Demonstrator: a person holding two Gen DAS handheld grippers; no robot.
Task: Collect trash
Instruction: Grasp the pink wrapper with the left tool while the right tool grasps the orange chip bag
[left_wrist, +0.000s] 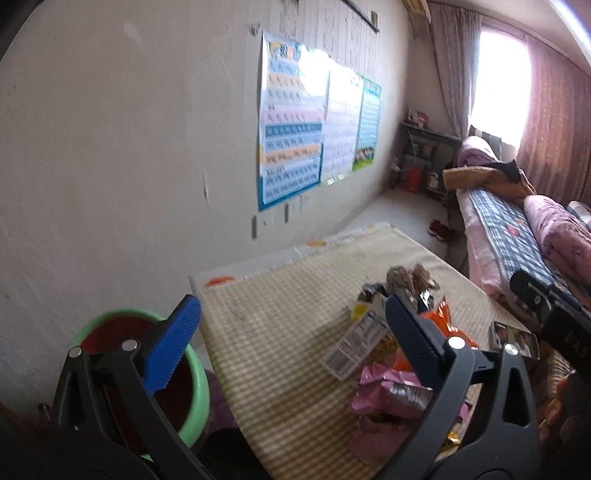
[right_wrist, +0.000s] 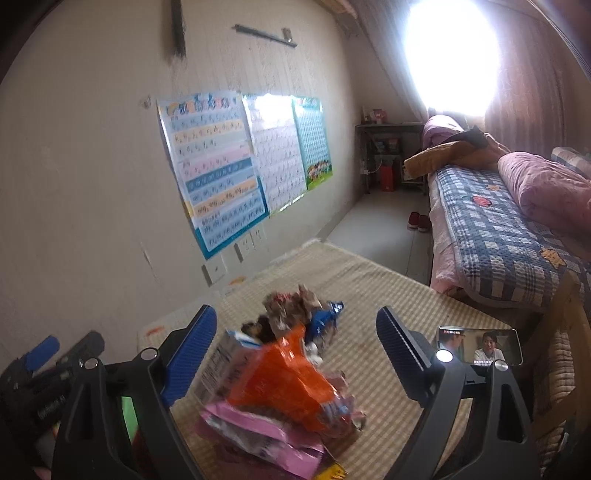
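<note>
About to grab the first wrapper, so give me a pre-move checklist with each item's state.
1. Right gripper open: ok, jaws wide with nothing pressed between them.
2. Left gripper open and empty: ok.
3. Trash pile in front of the right gripper: ok, orange wrapper on top, between the fingers' lines.
4. Bin ready: ok, it stands by the table's left edge, mouth open; how full, cannot tell.
5. Phone clear of the pile: ok, apart on the right, near the right finger.
6. Grippers apart from each other: ok.
</note>
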